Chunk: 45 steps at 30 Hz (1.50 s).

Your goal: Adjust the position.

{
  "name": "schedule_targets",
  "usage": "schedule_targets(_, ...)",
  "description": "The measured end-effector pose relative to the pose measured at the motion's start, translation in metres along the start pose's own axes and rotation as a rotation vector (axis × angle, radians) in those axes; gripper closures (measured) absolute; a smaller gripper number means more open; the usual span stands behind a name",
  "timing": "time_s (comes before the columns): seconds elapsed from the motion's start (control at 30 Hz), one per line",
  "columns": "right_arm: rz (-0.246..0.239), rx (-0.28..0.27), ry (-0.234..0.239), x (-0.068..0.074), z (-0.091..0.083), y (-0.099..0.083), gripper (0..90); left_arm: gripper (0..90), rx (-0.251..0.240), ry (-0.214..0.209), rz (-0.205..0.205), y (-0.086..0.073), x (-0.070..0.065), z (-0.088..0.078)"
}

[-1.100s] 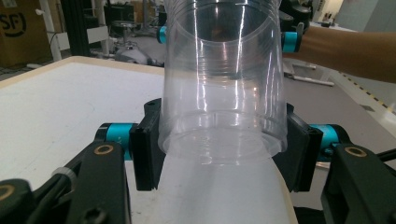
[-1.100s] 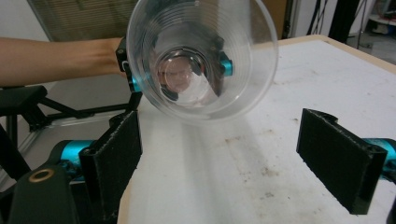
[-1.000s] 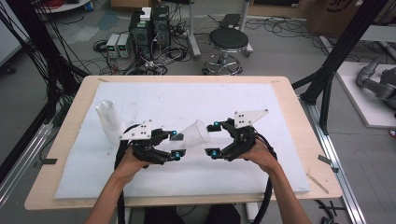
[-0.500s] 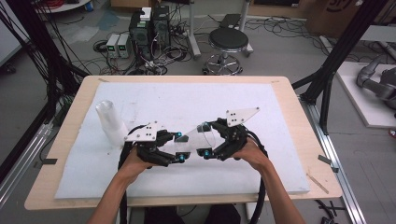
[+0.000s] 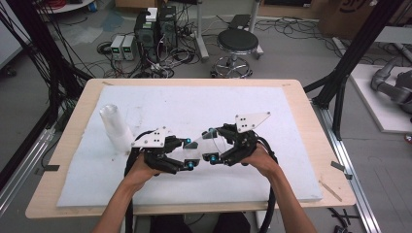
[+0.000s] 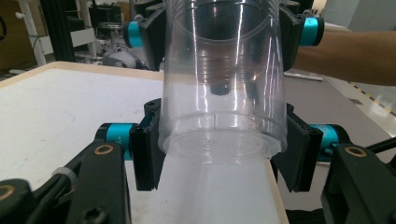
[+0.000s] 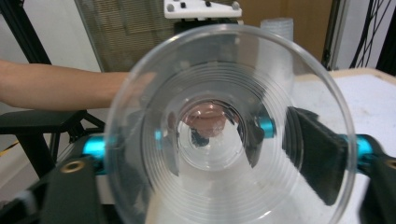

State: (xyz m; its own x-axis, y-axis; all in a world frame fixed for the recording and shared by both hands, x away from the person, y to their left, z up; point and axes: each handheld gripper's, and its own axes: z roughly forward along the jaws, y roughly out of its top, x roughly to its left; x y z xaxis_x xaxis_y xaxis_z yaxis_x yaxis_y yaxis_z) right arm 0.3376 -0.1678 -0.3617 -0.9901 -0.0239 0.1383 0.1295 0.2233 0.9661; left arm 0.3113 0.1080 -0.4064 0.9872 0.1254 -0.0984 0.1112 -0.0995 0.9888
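Left tongs (image 6: 219,149) clamped on base of clear cup (image 5: 201,145), right tongs (image 7: 224,140) clamped at rim end, above counter (image 5: 291,97). Cup stack (image 5: 114,127) left.

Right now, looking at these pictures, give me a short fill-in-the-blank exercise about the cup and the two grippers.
1. The clear cup is held between the left gripper and the right gripper, ____ the table.
2. The left gripper clamps the cup's ____ end.
3. The right gripper view looks into the cup's open ____.
4. A stack of cups stands on the ____ side of the white mat.

Missing words: above; base; mouth; left
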Motion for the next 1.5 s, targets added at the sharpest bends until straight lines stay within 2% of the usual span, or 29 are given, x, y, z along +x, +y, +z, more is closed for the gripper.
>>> schedule_targets(0.23,-0.009,-0.001,0.009,0.001,0.0,0.0,31.7,40.0,-0.002,-0.002,0.007,0.0,-0.001,0.001)
schedule_targets(0.27,-0.01,-0.001,0.006,0.001,-0.001,0.001,31.8,32.3,-0.002,-0.002,0.007,0.0,-0.001,0.001)
schedule_targets(0.3,-0.007,0.0,0.007,0.001,-0.001,0.001,31.9,18.0,0.007,0.056,-0.017,0.001,-0.001,0.003)
schedule_targets(0.33,-0.006,0.001,0.005,0.001,-0.001,0.001,31.9,7.2,0.007,0.056,-0.017,0.001,-0.001,0.003)
schedule_targets(0.37,-0.007,0.002,0.004,0.001,-0.001,0.0,31.9,5.4,0.019,0.063,-0.033,0.001,-0.001,0.003)
schedule_targets(0.5,-0.008,0.006,0.001,0.001,-0.001,0.0,32.0,5.4,0.034,0.038,-0.03,0.001,-0.002,0.004)
schedule_targets(0.67,-0.001,0.014,-0.016,0.001,-0.003,0.0,32.0,5.4,0.058,0.059,-0.025,0.002,-0.004,0.002)
schedule_targets(0.7,-0.003,0.015,-0.021,0.0,-0.003,0.0,32.0,5.4,0.094,0.089,-0.029,0.003,-0.005,-0.001)
schedule_targets(0.73,0.001,0.023,-0.035,0.0,-0.004,0.0,32.0,5.4,0.094,0.089,-0.029,0.003,-0.005,-0.001)
schedule_targets(0.77,0.007,0.037,-0.052,0.0,-0.005,0.0,32.0,5.4,0.136,0.147,-0.018,0.002,-0.007,-0.007)
schedule_targets(0.8,0.007,0.037,-0.052,0.0,-0.005,0.0,32.0,5.4,0.136,0.147,-0.018,0.002,-0.007,-0.007)
schedule_targets(0.83,0.015,0.067,-0.084,-0.001,-0.007,-0.001,32.0,5.4,0.163,0.181,-0.009,0.001,-0.008,-0.011)
schedule_targets(0.87,0.015,0.067,-0.084,-0.001,-0.007,-0.001,32.0,5.4,0.184,0.215,-0.008,-0.001,-0.009,-0.014)
schedule_targets(0.9,0.03,0.096,-0.126,-0.003,-0.01,0.0,31.9,5.4,0.198,0.246,-0.015,-0.003,-0.01,-0.019)
schedule_targets(0.93,0.033,0.108,-0.148,-0.004,-0.011,0.0,32.0,5.5,0.218,0.309,-0.017,-0.008,-0.012,-0.029)
schedule_targets(0.97,0.042,0.126,-0.174,-0.004,-0.012,0.001,31.9,5.5,0.232,0.338,-0.017,-0.011,-0.012,-0.034)
schedule_targets(1.0,0.049,0.149,-0.202,-0.005,-0.014,0.002,31.9,5.5,0.232,0.338,-0.017,-0.011,-0.012,-0.034)
schedule_targets(1.07,0.057,0.175,-0.219,-0.006,-0.015,0.002,31.9,5.5,0.247,0.393,-0.022,-0.016,-0.015,-0.045)
schedule_targets(1.1,0.081,0.236,-0.279,-0.008,-0.016,0.004,32.0,5.5,0.26,0.434,-0.012,-0.023,-0.019,-0.056)
schedule_targets(1.13,0.093,0.259,-0.309,-0.008,-0.017,0.004,32.0,5.5,0.258,0.458,-0.011,-0.026,-0.021,-0.061)
schedule_targets(1.17,0.098,0.289,-0.343,-0.009,-0.017,0.005,32.1,5.5,0.253,0.475,-0.01,-0.029,-0.023,-0.067)
schedule_targets(1.2,0.098,0.289,-0.343,-0.009,-0.017,0.005,32.1,5.5,0.253,0.475,-0.01,-0.029,-0.023,-0.067)
schedule_targets(1.23,0.11,0.331,-0.388,-0.011,-0.019,0.005,32.2,5.5,0.246,0.506,-0.018,-0.035,-0.028,-0.076)
schedule_targets(1.27,0.11,0.331,-0.388,-0.011,-0.019,0.005,32.2,5.5,0.246,0.506,-0.018,-0.035,-0.028,-0.076)
schedule_targets(1.3,0.111,0.367,-0.43,-0.012,-0.019,0.006,32.3,5.5,0.245,0.535,-0.03,-0.041,-0.03,-0.085)
schedule_targets(1.37,0.117,0.388,-0.449,-0.012,-0.019,0.007,32.3,5.5,0.242,0.541,-0.041,-0.044,-0.03,-0.089)
schedule_targets(1.43,0.106,0.425,-0.501,-0.014,-0.016,0.01,32.3,5.5,0.226,0.574,-0.064,-0.051,-0.031,-0.099)
schedule_targets(1.47,0.106,0.425,-0.501,-0.014,-0.016,0.01,32.3,5.5,0.226,0.574,-0.064,-0.051,-0.031,-0.099)
schedule_targets(1.5,0.099,0.459,-0.517,-0.016,-0.014,0.011,32.3,5.5,0.224,0.585,-0.067,-0.052,-0.032,-0.102)
